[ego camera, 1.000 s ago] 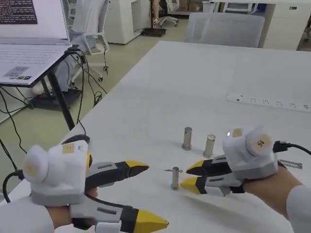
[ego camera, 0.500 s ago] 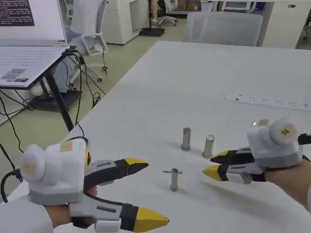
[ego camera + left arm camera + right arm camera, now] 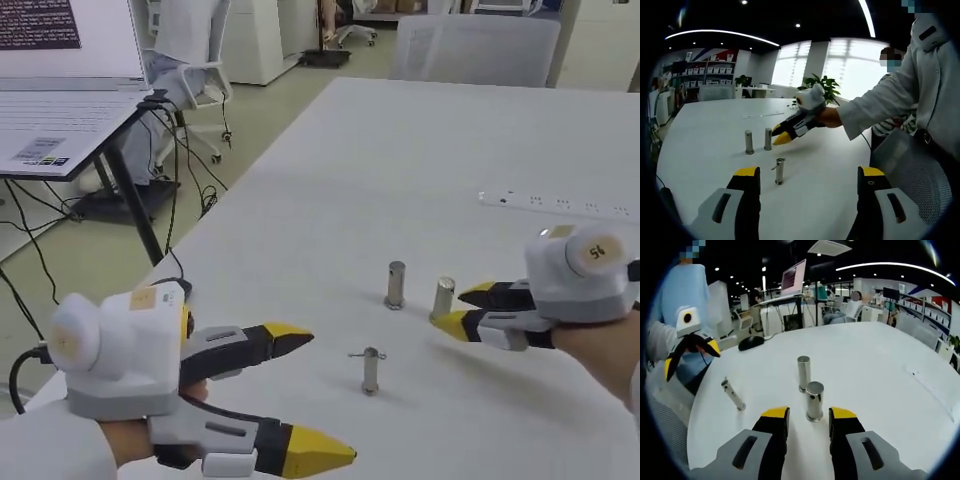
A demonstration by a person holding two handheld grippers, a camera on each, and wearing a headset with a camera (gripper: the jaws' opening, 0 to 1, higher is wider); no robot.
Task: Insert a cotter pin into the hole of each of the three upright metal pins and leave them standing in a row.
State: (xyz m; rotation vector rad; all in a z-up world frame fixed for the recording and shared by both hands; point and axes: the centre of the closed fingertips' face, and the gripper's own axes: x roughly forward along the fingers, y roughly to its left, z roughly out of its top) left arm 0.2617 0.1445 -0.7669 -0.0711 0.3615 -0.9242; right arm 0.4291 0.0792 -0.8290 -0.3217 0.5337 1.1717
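Both grippers are built alike: a white-grey housing and black jaws with yellow tips. The left gripper [image 3: 320, 400] bears a tan label [image 3: 143, 300] and trails a black cable [image 3: 22, 368]. The right gripper [image 3: 455, 308] is labelled likewise. White sleeves [image 3: 45, 452] cover both arms.

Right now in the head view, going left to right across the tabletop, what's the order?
left tongs → pin with cotter pin → bare pin → second bare pin
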